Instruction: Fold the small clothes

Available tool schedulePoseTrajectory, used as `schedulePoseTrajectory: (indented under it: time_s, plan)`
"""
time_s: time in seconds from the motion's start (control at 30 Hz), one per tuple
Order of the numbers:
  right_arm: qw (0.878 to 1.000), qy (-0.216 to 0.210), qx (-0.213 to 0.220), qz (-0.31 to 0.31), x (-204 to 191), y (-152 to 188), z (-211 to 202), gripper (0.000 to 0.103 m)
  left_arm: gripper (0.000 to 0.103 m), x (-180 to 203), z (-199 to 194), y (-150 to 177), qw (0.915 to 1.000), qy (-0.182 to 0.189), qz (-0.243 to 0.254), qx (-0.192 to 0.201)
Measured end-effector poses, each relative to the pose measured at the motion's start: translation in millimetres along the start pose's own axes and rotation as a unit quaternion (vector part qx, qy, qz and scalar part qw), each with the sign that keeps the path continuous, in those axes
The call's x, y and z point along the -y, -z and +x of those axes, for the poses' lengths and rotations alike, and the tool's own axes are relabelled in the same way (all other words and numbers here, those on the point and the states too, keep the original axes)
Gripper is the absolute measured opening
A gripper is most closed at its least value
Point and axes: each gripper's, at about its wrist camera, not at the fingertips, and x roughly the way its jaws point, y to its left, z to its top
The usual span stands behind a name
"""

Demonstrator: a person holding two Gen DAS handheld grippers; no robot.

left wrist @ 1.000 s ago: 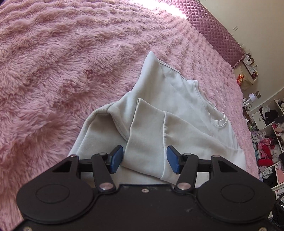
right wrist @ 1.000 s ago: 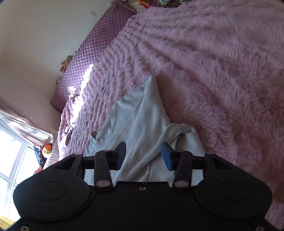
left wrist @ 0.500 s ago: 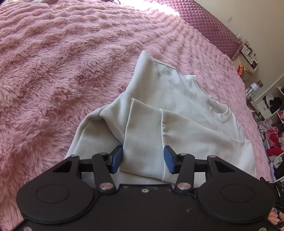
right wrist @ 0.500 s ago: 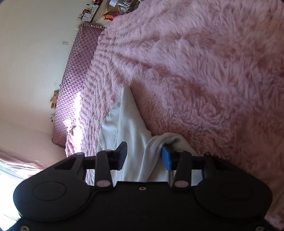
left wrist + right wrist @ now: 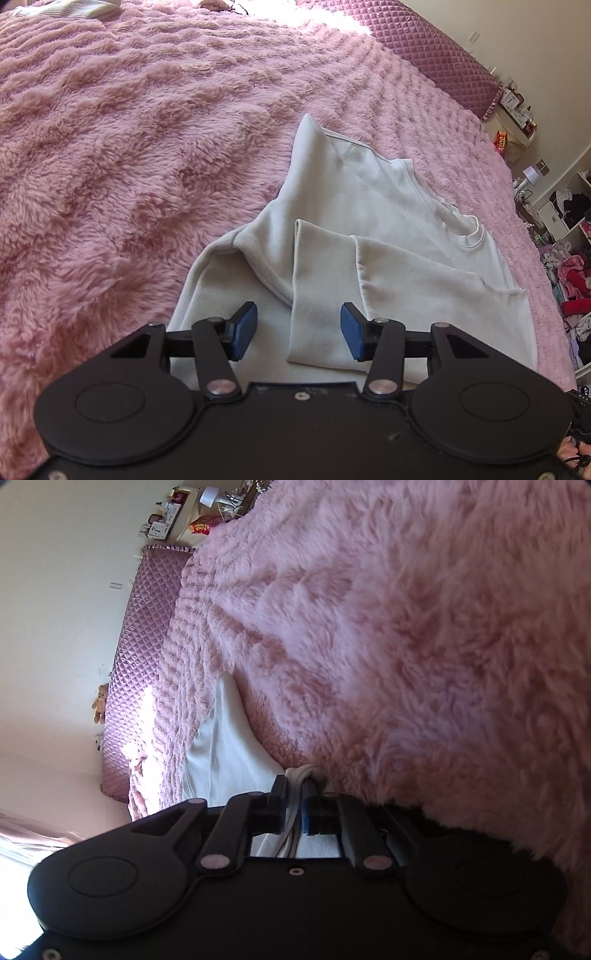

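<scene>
A pale grey sweatshirt (image 5: 369,206) lies on the fluffy pink bedspread (image 5: 129,147), its sleeves folded across the body and its collar to the right. My left gripper (image 5: 298,328) is open just above the near hem, with the folded sleeve cuff between its blue pads, not gripped. My right gripper (image 5: 294,805) is low against the bed and shut on a bunched edge of the sweatshirt (image 5: 229,753). Which edge it holds is hidden.
A quilted purple headboard (image 5: 424,48) stands at the far end of the bed. A bedside shelf with small items (image 5: 513,122) and shelves of clothes (image 5: 569,266) are to the right. A striped cloth (image 5: 70,9) lies at the far left.
My right gripper dropped to the bed and shut on the sweatshirt's edge. My left gripper stayed open and shifted a little left over the hem.
</scene>
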Motion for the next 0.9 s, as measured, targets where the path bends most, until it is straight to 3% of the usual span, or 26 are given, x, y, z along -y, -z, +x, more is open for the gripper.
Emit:
schedulePoseTrajectory:
  time_s: [0.07, 0.13, 0.23, 0.33, 0.4, 0.5, 0.53, 0.57, 0.7, 0.9]
  plan:
    - [0.999, 0.020, 0.008, -0.037, -16, 0, -13, 0.018, 0.047, 1, -14, -4, 0.9998, 0.011, 0.001, 0.013]
    - [0.995, 0.020, 0.011, -0.098, -36, 0, -22, 0.017, 0.048, 6, -26, -10, 0.9992, 0.032, 0.003, 0.025]
    - [0.983, -0.020, -0.015, -0.182, -66, 5, -22, 0.017, 0.050, 23, -27, -19, 0.9975, 0.065, 0.017, 0.022]
    - [0.967, -0.038, -0.041, -0.249, -90, 19, -7, 0.017, 0.051, 40, -7, -18, 0.9975, 0.066, 0.026, 0.001]
    - [0.960, -0.029, -0.062, -0.272, -95, 28, 10, 0.017, 0.051, 46, 10, -12, 0.9983, 0.048, 0.025, -0.022]
    - [0.958, 0.029, -0.081, -0.274, -84, 37, 32, 0.017, 0.052, 44, 28, 0, 0.9985, 0.008, 0.041, -0.037]
    - [0.958, 0.046, -0.079, -0.271, -76, 37, 34, 0.013, 0.055, 43, 31, 3, 0.9979, 0.007, 0.052, -0.039]
    - [0.960, 0.050, -0.074, -0.266, -69, 36, 35, 0.003, 0.055, 42, 36, 7, 0.9966, 0.003, 0.069, -0.044]
    - [0.968, 0.053, -0.048, -0.240, -50, 22, 28, 0.002, 0.055, 37, 43, 9, 0.9951, 0.004, 0.085, -0.049]
    - [0.967, 0.055, -0.052, -0.245, -45, 15, 20, 0.001, 0.055, 34, 42, 8, 0.9955, 0.003, 0.081, -0.050]
